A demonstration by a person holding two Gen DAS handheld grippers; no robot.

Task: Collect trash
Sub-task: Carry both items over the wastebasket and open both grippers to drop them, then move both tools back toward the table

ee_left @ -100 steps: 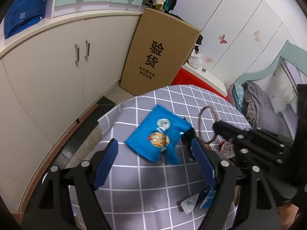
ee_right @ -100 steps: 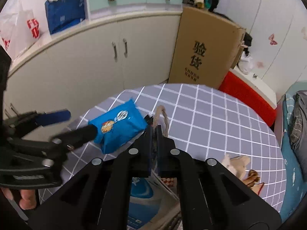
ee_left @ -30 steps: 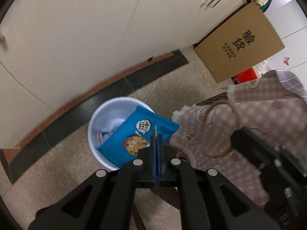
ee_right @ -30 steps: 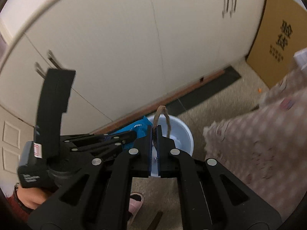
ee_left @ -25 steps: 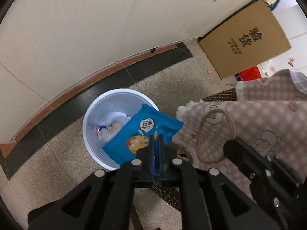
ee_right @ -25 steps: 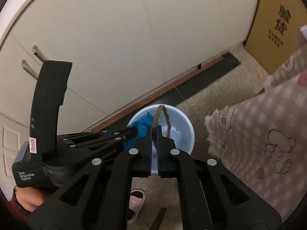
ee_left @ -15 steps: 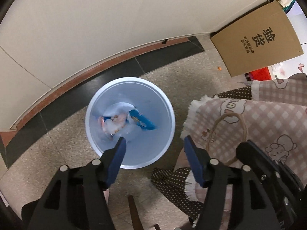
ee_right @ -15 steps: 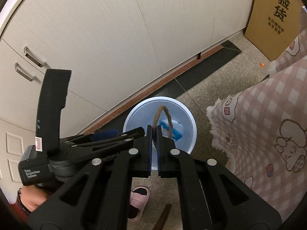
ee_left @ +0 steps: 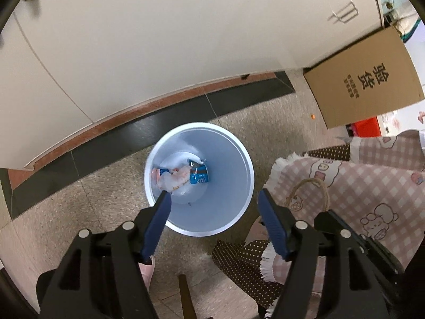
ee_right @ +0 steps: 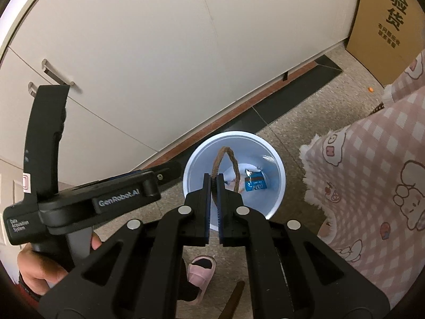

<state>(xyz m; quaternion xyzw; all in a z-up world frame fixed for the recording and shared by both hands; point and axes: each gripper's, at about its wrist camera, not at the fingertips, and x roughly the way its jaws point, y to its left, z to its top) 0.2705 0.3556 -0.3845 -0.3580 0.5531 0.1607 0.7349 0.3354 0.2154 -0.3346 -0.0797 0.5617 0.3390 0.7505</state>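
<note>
Item: round pale-blue plastic waste bin (ee_left: 240, 159) on speckled floor beside cream cabinet doors (ee_left: 159, 40), holding a crumpled blue snack wrapper (ee_left: 198, 176); left gripper (ee_left: 213, 210) above it, jaws opening, nothing between; right gripper (ee_right: 213, 183) clenched on brown twine loop (ee_right: 225, 163); step: dropping trash; next, likely release loop over bin

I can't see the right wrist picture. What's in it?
The right claw is shut on a brown rope loop above a white trash bin holding a blue wrapper. The left claw is beside it.
</note>
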